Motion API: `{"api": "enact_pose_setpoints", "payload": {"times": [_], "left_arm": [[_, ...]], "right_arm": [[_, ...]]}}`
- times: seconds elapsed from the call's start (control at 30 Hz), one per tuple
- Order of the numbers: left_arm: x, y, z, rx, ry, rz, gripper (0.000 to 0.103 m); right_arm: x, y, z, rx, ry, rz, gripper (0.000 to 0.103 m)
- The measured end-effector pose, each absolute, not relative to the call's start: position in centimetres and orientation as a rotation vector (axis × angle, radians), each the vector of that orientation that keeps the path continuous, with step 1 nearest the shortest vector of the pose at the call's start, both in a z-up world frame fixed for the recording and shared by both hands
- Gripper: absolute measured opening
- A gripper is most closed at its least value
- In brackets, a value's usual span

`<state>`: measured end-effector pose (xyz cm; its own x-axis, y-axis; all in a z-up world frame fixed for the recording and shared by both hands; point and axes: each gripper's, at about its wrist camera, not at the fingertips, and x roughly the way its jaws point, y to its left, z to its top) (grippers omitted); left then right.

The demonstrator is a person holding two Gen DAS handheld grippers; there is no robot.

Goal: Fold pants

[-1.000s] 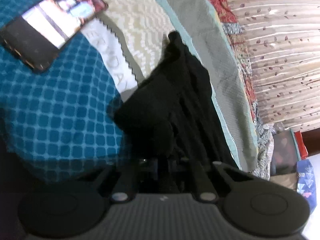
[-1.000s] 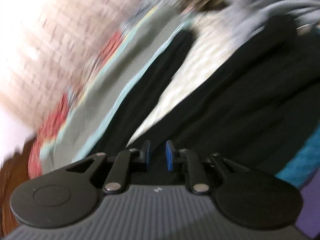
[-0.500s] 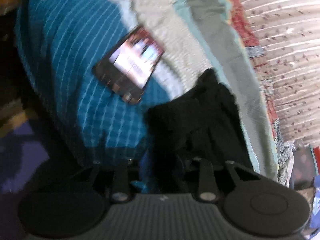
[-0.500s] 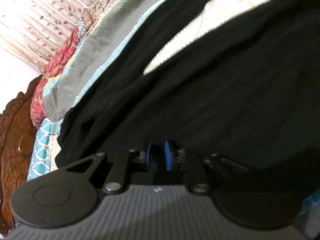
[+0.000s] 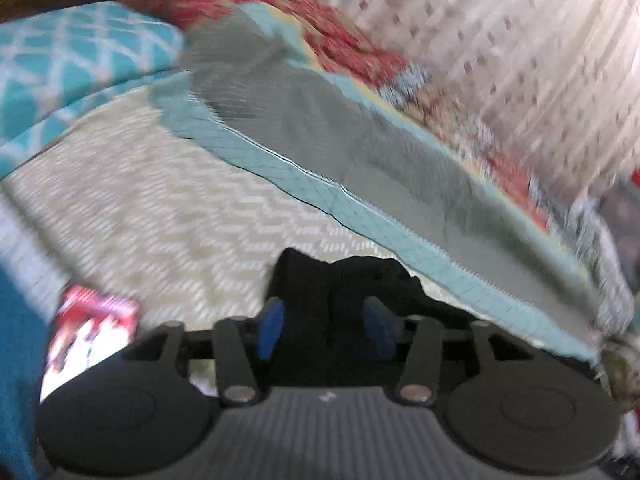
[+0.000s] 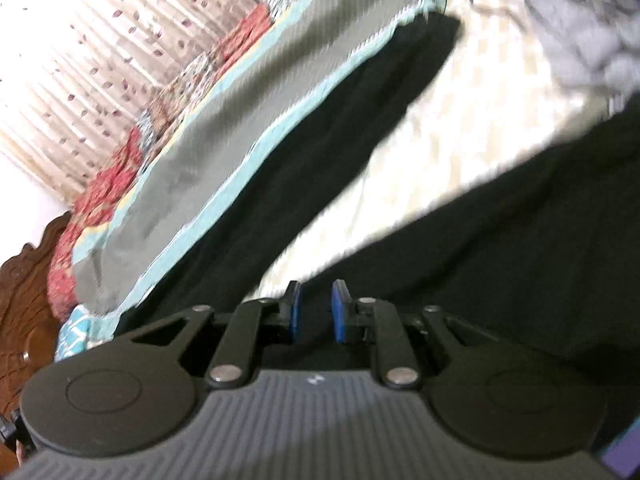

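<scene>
Blurred bed (image 5: 168, 216), black pants (image 6: 500, 248); left jaws just opening, right jaws narrowly apart, unclear.

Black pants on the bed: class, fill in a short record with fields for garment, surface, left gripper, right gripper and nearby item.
garment: black pants, two legs spread apart
surface: bed with cream zigzag cover
left gripper: jaws just opening, black cloth between the pads, not pressed
right gripper: narrow gap, whether it grips cloth is unclear
nearby item: red and white card at left, blurred
</scene>
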<state>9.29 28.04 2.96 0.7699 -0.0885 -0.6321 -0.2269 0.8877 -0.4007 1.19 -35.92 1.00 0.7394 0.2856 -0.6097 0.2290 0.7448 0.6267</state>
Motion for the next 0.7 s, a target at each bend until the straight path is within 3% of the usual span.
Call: {"api": "enact_pose_setpoints", "payload": {"times": [0.07,0.17,0.3,0.37,0.47,0.57,0.7], "left_arm": [[12.6,27.3,1.9,-0.451,0.746,0.081,0.054],[16.5,27.5,-0.4,-0.534,0.837,0.1,0.059],[19.2,27.4,-2.5,-0.676,0.883,0.084,0.059],[19.9,26.0,-2.5,-0.574,0.884,0.115,0.059],[19.7,23.3,-1.0,-0.358,0.82,0.1,0.06],[19.4,20.1,-0.2,-0.074,0.768,0.018,0.068],[20.0,16.5,-1.7,0.244,0.774,-0.046,0.069]], "right_arm": [[3.1,-37.6,2.4,0.733,0.731,-0.02,0.021],[6.6,-39.9,4.1,0.73,0.701,-0.127,0.037],[13.9,-42.7,5.0,0.756,0.701,-0.233,0.041],[17.0,-43.9,4.7,0.769,0.71,-0.249,0.042],[22.2,-43.2,3.9,0.658,0.808,-0.27,0.053],[25.6,-42.5,1.7,0.636,0.891,-0.317,0.054],[28.6,-42.9,-1.7,0.693,0.97,-0.386,0.055]]}}
